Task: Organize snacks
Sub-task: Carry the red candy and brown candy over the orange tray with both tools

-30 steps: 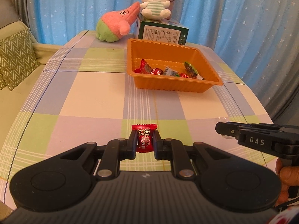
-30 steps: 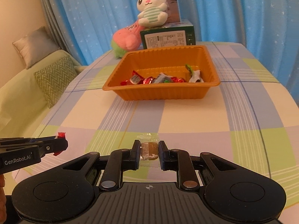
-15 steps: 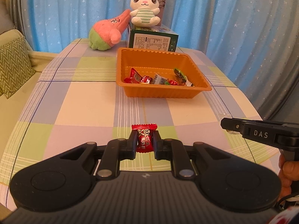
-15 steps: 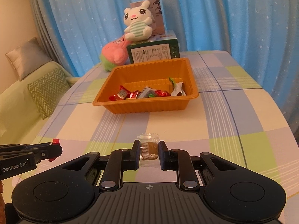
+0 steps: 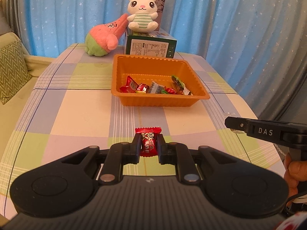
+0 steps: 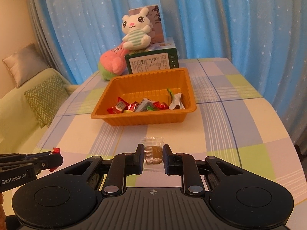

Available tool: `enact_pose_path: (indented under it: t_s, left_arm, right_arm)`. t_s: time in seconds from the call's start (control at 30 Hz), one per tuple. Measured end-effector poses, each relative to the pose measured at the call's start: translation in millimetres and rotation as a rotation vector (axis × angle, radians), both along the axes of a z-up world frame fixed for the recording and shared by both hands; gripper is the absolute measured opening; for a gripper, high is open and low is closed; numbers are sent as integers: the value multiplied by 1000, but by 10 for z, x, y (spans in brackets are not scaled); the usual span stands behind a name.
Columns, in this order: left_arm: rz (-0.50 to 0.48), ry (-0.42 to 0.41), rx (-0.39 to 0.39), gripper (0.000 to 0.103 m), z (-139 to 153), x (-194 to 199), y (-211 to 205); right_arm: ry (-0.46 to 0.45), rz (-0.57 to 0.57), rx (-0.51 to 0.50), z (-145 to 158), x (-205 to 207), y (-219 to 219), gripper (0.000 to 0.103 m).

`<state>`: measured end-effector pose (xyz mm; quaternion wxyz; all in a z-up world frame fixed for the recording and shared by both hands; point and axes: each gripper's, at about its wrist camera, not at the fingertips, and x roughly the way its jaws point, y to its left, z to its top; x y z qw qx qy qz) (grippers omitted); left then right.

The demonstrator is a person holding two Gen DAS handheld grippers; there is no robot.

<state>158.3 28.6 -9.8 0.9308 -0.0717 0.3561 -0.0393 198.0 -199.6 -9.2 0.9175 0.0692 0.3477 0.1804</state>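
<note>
My left gripper (image 5: 148, 143) is shut on a red wrapped candy (image 5: 147, 140) and holds it above the checked tablecloth, short of the orange tray (image 5: 159, 100). My right gripper (image 6: 153, 154) is shut on a clear-wrapped brown candy (image 6: 153, 152), also above the cloth in front of the orange tray (image 6: 145, 119). The tray holds several wrapped candies (image 5: 153, 88). The right gripper shows from the side in the left wrist view (image 5: 233, 125). The left gripper with its red candy shows at the lower left of the right wrist view (image 6: 55, 157).
Behind the tray stand a green box (image 5: 150, 47), a white plush bunny (image 5: 143, 15) on it and a pink and green plush (image 5: 104, 38). A sofa with a zigzag cushion (image 6: 46, 99) lies to the left. Blue curtains hang behind.
Both grippers have risen and drawn back a little with their candies still held. The tray now looks farther off and more of the curtain shows.
</note>
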Motion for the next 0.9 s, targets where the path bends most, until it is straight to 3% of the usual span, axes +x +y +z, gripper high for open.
enact_pose_path:
  t_s: [0.43,0.9]
  left_arm:
    - [-35,-35,25,15,118,331,-94]
    - [-34,-82,10,15,101,1046,-112]
  right_arm:
    - [-25,-20,10,68,310,-64,20]
    - [-80,-54,45,7,891,24,20]
